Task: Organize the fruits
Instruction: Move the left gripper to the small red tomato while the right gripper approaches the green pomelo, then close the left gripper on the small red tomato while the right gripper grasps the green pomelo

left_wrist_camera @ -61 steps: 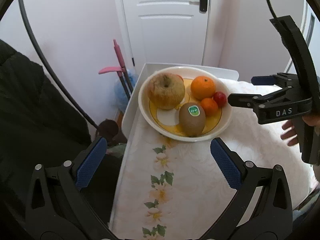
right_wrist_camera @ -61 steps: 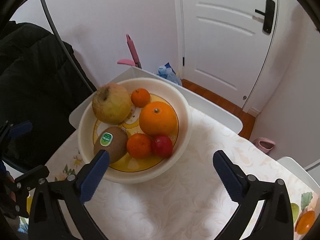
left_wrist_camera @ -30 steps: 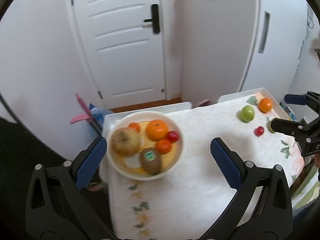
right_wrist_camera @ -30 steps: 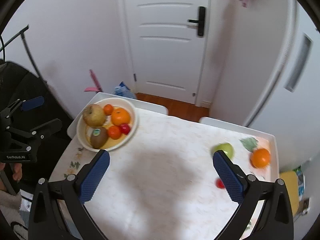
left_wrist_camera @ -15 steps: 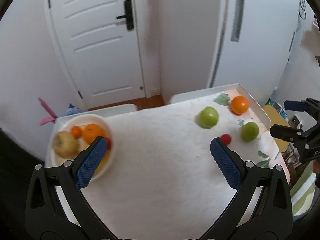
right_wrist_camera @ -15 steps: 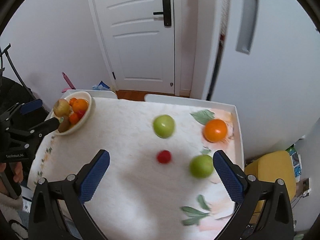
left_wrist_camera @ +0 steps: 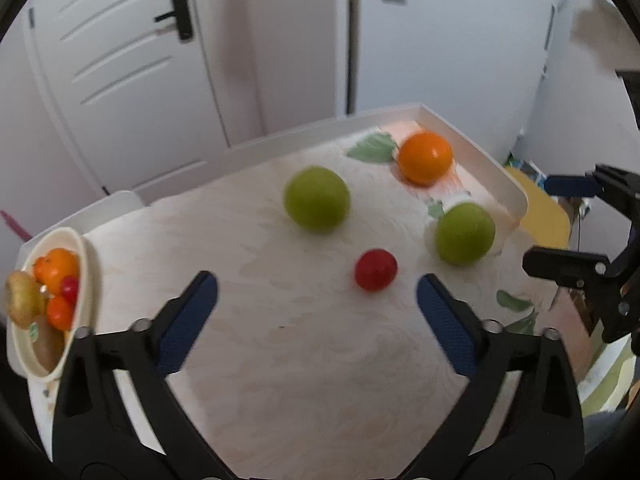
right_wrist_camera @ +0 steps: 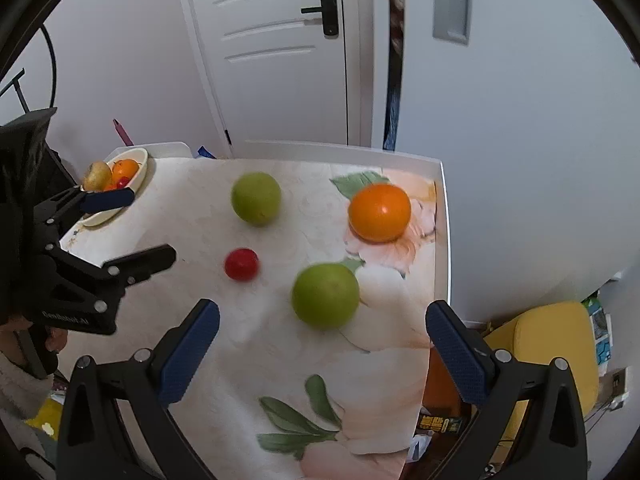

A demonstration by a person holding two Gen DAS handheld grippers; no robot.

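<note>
Loose on the floral tablecloth lie two green apples [left_wrist_camera: 317, 199] [left_wrist_camera: 465, 234], an orange [left_wrist_camera: 426, 157] and a small red fruit [left_wrist_camera: 375, 269]. A cream bowl [left_wrist_camera: 86, 264] holding several fruits stands at the table's left end. My left gripper [left_wrist_camera: 316, 300] hovers over the cloth with its jaws closing and nothing between them; the red fruit is just ahead of its right finger. My right gripper [right_wrist_camera: 324, 320] is open, and the nearer green apple [right_wrist_camera: 325, 301] sits just beyond its fingertips. The other apple [right_wrist_camera: 256, 199], the orange [right_wrist_camera: 379, 212] and the red fruit [right_wrist_camera: 241, 264] lie farther off.
The table has a raised white rim [right_wrist_camera: 445, 240] along its far and right edges. A yellow stool [right_wrist_camera: 552, 344] stands on the floor to the right. A white door [right_wrist_camera: 276, 60] and walls are behind. A dark garment [right_wrist_camera: 24, 152] hangs left of the bowl [right_wrist_camera: 140, 176].
Both views have swung from the bowl to the loose fruit at the right end and come lower and closer. The left gripper's fingers stand slightly nearer each other.
</note>
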